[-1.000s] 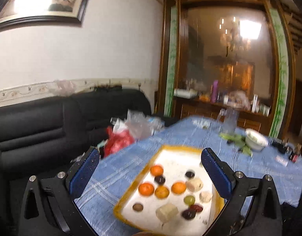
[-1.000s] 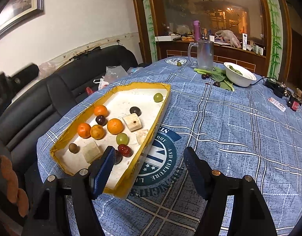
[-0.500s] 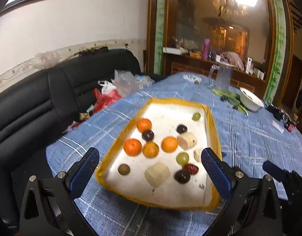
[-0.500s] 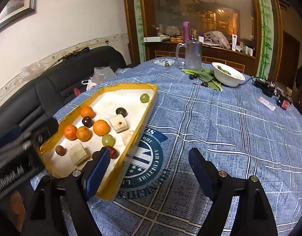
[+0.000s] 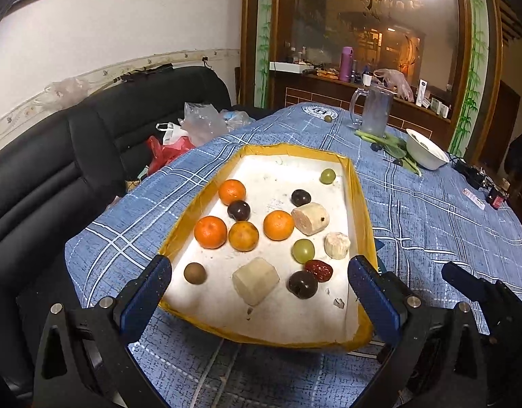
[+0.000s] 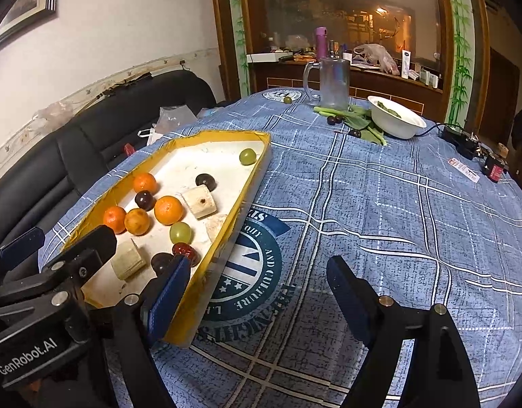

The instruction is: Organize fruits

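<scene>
Both grippers hang over the near end of the tray (image 5: 359,200), and both are spread wide with nothing between the fingers. The left gripper (image 5: 261,292) looks straight down the tray; the right gripper (image 6: 257,292) sits just to the tray's right, over the tablecloth (image 6: 380,204).

Inside the tray the fruit lies mixed. Four oranges (image 5: 210,232) bunch at its left-middle, a dark plum (image 5: 238,210) among them. Two more plums (image 5: 302,284) lie apart, one near, one further up. Green grapes (image 5: 303,250) are split, one mid-tray and one at the far right corner. A red date (image 5: 318,270) touches the near plum, a brown fruit (image 5: 195,273) sits alone at the near left, and three pale chunks (image 5: 256,285) are scattered between.

Beyond the tray, a grape and some dark fruit lie loose by the mug (image 6: 330,83) and bowl (image 6: 395,120).

Judging by this, kinds aren't grouped, so sorting looks incomplete.
</scene>
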Demonstrator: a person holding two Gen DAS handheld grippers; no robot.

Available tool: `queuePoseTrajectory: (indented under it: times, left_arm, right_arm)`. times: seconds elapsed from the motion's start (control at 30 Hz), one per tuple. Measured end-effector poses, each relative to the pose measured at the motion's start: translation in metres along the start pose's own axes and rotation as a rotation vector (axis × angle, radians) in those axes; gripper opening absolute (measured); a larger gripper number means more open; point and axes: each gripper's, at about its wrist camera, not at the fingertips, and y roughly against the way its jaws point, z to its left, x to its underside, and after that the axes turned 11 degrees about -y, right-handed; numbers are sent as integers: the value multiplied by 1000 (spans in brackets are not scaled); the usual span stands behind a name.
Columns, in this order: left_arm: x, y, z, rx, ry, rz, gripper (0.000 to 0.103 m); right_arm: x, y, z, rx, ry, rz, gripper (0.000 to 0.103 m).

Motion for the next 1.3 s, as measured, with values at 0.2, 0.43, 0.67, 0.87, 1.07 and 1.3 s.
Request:
queuePoseTrajectory:
  times: [0.2,0.43,0.67,0.87,1.07,1.3]
  left_arm:
    - [0,-5,-1,11,-6,16,103]
    - [0,-9,-1,24,-5,31,103]
    - [1,-12,-2,31,-3,38,103]
    - [1,-12,-2,35,-5,39,103]
    - [1,-10,-3,34,-5,28,103]
    - [1,-1,-4,2,-2,15,103]
  right_arm:
    - [2,-5,3,-1,12,16,86]
    - [2,-8,6,-3,22,23,86]
    - [3,-10,8,-4,33,28,86]
    - [4,-8,12,-6,50,25,87]
    - [4,-4,18,-5,73,12,87]
    - [5,1,25,-11,105,-4,87]
